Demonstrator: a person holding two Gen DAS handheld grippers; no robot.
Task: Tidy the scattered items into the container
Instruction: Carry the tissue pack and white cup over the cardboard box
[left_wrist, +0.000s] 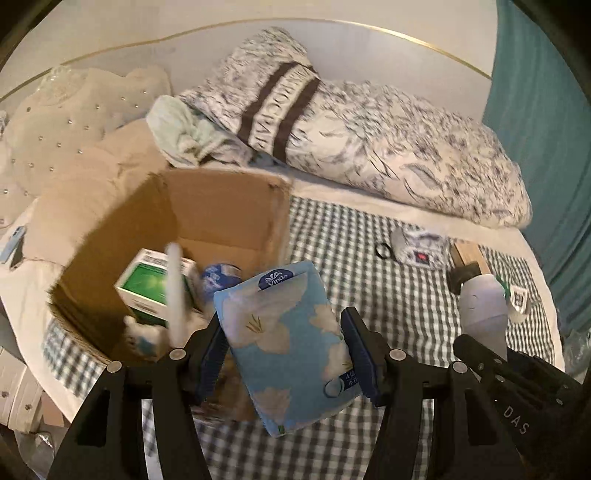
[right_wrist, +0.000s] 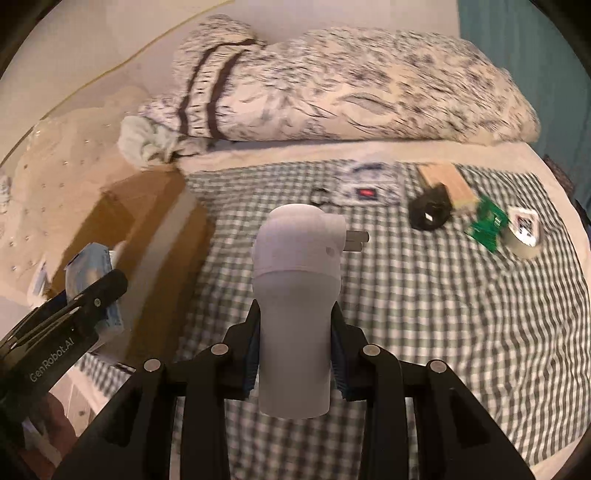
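"Vinda" tissue pack (left_wrist: 286, 354) in left claw (left_wrist: 288, 354)

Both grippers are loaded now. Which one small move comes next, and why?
Probably carry the left gripper forward over the cardboard box before releasing: its tissue pack hangs above the box's near edge, not yet clearly inside.

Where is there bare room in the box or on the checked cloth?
In the cardboard box, the floor by the far wall is bare; the green carton and blue item crowd the near side. The checked cloth is bare in front of the tape roll and black item.
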